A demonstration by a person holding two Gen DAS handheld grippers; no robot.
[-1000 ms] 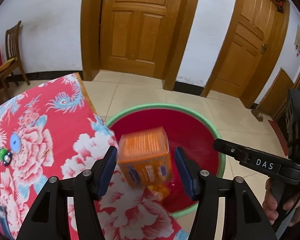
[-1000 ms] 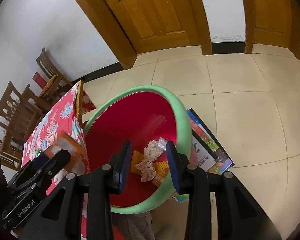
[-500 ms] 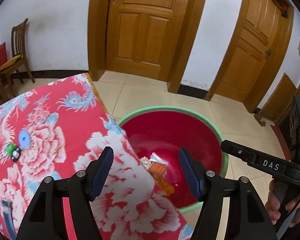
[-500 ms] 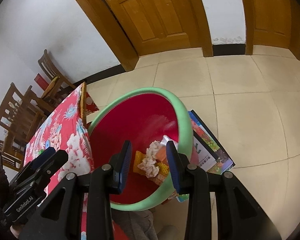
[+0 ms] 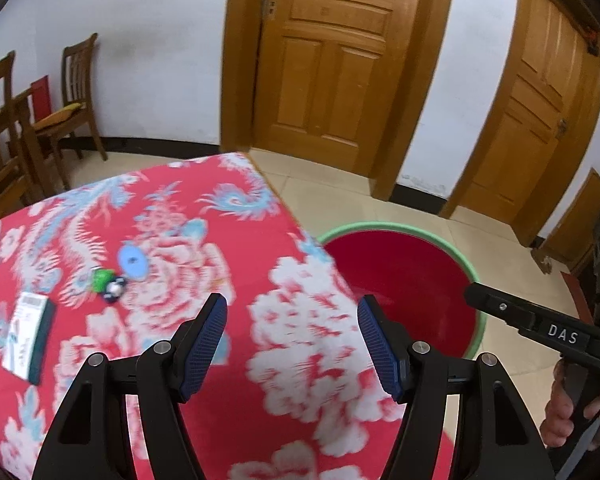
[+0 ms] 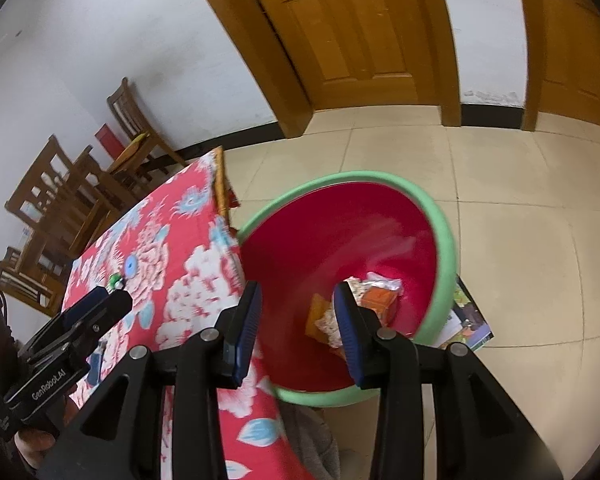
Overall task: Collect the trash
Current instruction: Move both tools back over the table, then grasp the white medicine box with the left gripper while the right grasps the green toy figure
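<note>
Over the red floral-clothed counter (image 5: 172, 216), the left gripper (image 5: 292, 340) hangs released and empty; the right gripper (image 6: 296, 330) likewise. Small green-and-black trash (image 5: 109, 284) sits at ten o'clock, light enough to skid from closing jaws and miss the green-rimmed red basin (image 5: 470, 272).

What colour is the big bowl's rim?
The basin's rim is light green, clearest in the right wrist view.

Basin (image 5: 474, 276), right of left tongs (image 5: 292, 340): near side hidden behind surface (image 5: 220, 220) edge, contents out of sight. Green-and-black object (image 5: 109, 285) left of those tongs: blurred, unidentifiable. Booklet (image 6: 466, 320) beyond right tongs (image 6: 296, 330): mostly hidden under basin. Trash (image 6: 374, 300) partly behind right finger.
</note>
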